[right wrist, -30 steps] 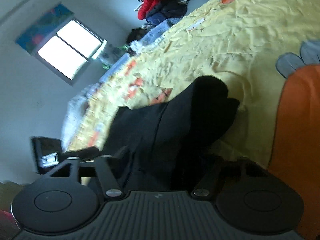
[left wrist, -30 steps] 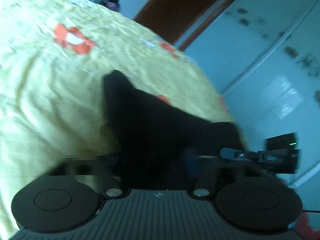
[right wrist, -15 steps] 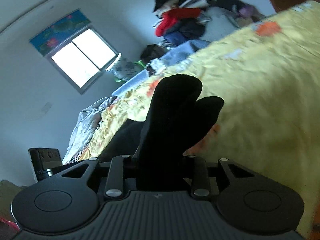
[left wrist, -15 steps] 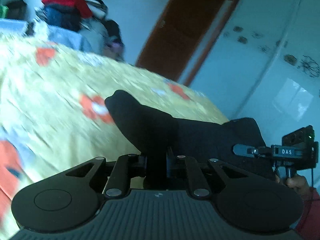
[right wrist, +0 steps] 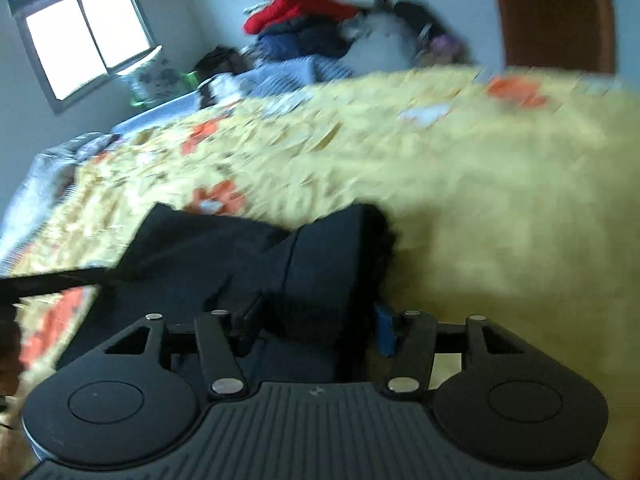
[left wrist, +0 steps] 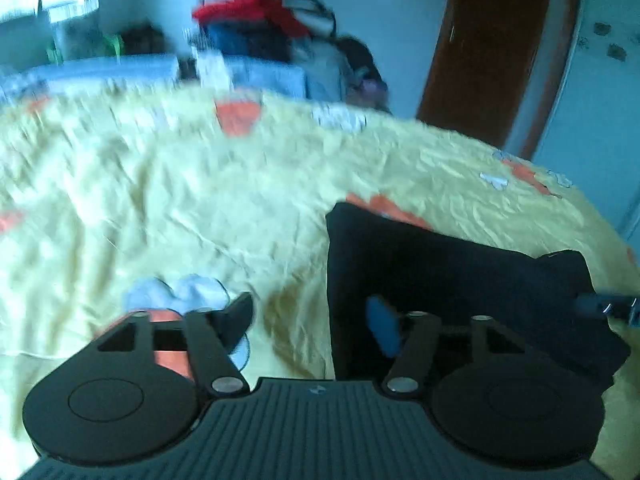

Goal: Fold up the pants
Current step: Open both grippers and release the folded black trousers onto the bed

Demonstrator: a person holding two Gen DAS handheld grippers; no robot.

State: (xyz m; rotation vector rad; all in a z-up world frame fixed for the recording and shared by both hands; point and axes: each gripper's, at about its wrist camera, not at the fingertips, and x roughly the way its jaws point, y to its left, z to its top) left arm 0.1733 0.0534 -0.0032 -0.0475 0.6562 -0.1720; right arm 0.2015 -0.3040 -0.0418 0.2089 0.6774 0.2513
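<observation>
My left hand-held gripper (left wrist: pixel 312 320) is spread wide and holds nothing: its left finger hangs over the yellow bedspread (left wrist: pixel 168 208) and its right finger, with the blue pad, over the left edge of the pants (left wrist: pixel 452 280). The black pants lie folded in a flat block on the near right part of the bed. At the right edge of this view, the tip of my other gripper shows over the pants.

My right hand-held gripper (right wrist: pixel 316 320) is also spread wide, with a raised fold of the pants (right wrist: pixel 320 264) between its fingers; I cannot tell whether either pad touches the cloth. From here the pants reach left and away across the bedspread (right wrist: pixel 500 208). At the far side of the room, a pile of clothes (right wrist: pixel 308 24) sits beyond the bed, with a window (right wrist: pixel 88 36) to its left and a brown door (right wrist: pixel 556 16) to its right.
</observation>
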